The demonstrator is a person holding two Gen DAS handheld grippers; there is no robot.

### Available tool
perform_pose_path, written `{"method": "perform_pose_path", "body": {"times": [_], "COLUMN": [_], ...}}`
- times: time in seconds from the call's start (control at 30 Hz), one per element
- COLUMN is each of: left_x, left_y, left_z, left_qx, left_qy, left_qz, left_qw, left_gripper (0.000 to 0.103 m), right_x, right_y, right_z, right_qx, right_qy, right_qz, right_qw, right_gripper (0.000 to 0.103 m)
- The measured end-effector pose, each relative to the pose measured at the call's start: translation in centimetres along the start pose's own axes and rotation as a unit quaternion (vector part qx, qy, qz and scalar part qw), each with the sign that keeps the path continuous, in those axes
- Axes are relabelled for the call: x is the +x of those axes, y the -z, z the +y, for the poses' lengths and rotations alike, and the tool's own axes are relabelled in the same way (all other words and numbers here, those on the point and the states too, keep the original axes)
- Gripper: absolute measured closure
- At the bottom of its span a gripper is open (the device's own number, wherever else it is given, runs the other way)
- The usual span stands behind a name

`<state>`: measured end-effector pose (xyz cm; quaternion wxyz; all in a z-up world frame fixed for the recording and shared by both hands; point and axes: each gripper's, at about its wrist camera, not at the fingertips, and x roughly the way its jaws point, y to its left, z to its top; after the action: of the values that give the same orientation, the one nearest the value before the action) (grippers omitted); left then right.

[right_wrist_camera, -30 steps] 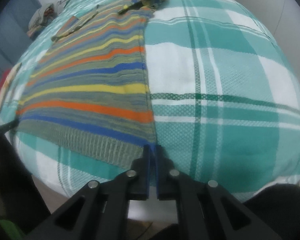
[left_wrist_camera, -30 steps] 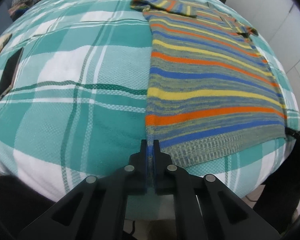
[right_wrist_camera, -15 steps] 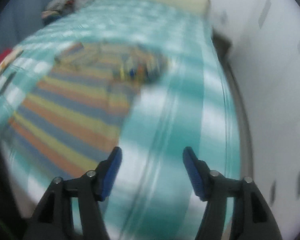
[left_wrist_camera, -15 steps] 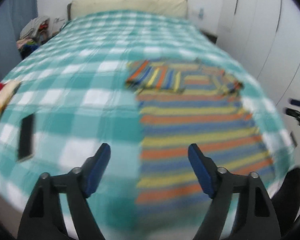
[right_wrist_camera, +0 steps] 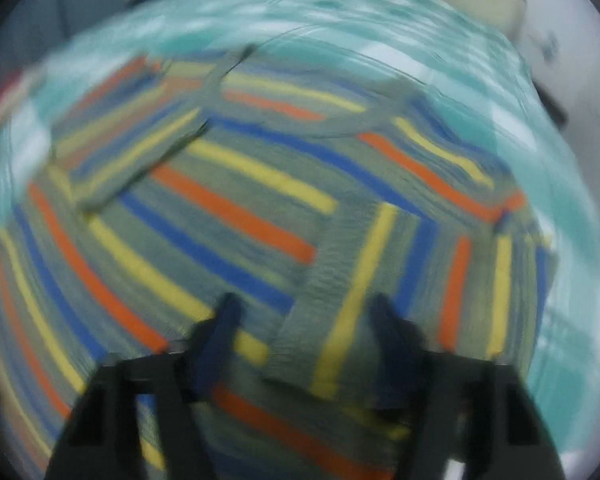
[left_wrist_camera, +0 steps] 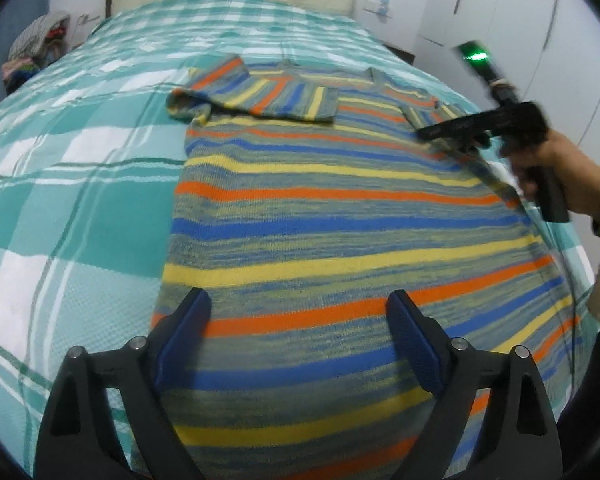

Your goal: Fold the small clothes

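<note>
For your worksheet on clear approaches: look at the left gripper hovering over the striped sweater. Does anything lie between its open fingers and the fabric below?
Nothing visible does. The left gripper hangs open above the striped sweater, with only bare fabric beneath it.

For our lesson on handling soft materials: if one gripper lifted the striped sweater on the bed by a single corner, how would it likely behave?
The striped sweater lies flat, following the plaid bedspread, so it would probably droop limply. Its folded-in sleeve rests loose on top and would likely fall open. The knit looks textured, so slipping seems unlikely.
</note>
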<state>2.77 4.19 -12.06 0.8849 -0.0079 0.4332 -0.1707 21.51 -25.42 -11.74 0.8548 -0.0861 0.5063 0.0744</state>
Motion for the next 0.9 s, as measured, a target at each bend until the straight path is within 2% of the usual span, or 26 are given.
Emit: {"method": "perform_pose_path", "body": {"times": [0.03, 0.2, 0.27, 0.3, 0.37, 0.43, 0.5, 0.57, 0.6, 0.63, 0.7, 0.73, 0.77, 0.8, 0.9], "left_x": [0.1, 0.1, 0.2, 0.2, 0.4, 0.6, 0.6, 0.5, 0.5, 0.5, 0.5, 0.6, 0.6, 0.7, 0.8], "left_y": [0.0, 0.2, 0.3, 0.3, 0.4, 0.5, 0.8, 0.9, 0.9, 1.0, 1.0, 1.0, 1.1, 1.1, 1.1], "left_z": [-0.2, -0.3, -0.2, -0.2, -0.4, -0.6, -0.8, -0.8, -0.7, -0.7, -0.6, -0.7, -0.7, -0.8, -0.9], "left_qx": [0.001, 0.005, 0.004, 0.005, 0.008, 0.014, 0.019, 0.019, 0.018, 0.017, 0.016, 0.017, 0.018, 0.020, 0.023], "left_qy": [-0.001, -0.007, -0.007, -0.008, -0.013, -0.019, -0.024, -0.026, -0.025, -0.025, -0.027, -0.029, -0.031, -0.034, -0.040], "left_qz": [0.001, 0.001, 0.000, -0.001, -0.003, -0.007, -0.011, -0.016, -0.017, -0.019, -0.021, -0.021, -0.021, -0.020, -0.019], "left_qw": [1.0000, 1.0000, 1.0000, 1.0000, 0.9999, 0.9997, 0.9995, 0.9994, 0.9994, 0.9994, 0.9993, 0.9992, 0.9991, 0.9990, 0.9987], "left_gripper": [0.011, 0.010, 0.010, 0.010, 0.009, 0.008, 0.008, 0.007, 0.007, 0.007, 0.006, 0.006, 0.005, 0.005, 0.005], "right_x": [-0.8, -7.3, -10.7, -12.0, -13.2, -12.5, -11.5, -10.9, -10.9, -10.4, -9.7, -9.8, -9.9, -9.8, -11.2], "right_y": [0.1, 3.8, 7.2, 9.4, 12.8, 15.5, 17.6, 18.7, 19.3, 19.4, 19.7, 19.9, 20.1, 19.4, 19.1], "right_z": [-1.3, -9.1, -13.6, -16.1, -18.9, -20.9, -21.6, -21.8, -21.8, -21.8, -22.0, -22.4, -22.9, -23.1, -23.6], "right_qx": [0.025, 0.133, 0.208, 0.252, 0.305, 0.343, 0.377, 0.401, 0.413, 0.424, 0.430, 0.434, 0.436, 0.435, 0.433], "right_qy": [-0.021, -0.004, 0.008, 0.019, 0.026, 0.011, -0.024, -0.052, -0.063, -0.083, -0.109, -0.114, -0.115, -0.104, -0.026], "right_qz": [-0.005, -0.062, -0.093, -0.103, -0.103, -0.092, -0.105, -0.129, -0.139, -0.151, -0.171, -0.176, -0.177, -0.171, -0.172], "right_qw": [0.999, 0.989, 0.974, 0.962, 0.946, 0.935, 0.920, 0.905, 0.898, 0.889, 0.880, 0.876, 0.875, 0.878, 0.884], "right_gripper": [0.099, 0.100, 0.099, 0.099, 0.099, 0.099, 0.099, 0.096, 0.088, 0.073, 0.062, 0.062, 0.067, 0.099, 0.099]}}
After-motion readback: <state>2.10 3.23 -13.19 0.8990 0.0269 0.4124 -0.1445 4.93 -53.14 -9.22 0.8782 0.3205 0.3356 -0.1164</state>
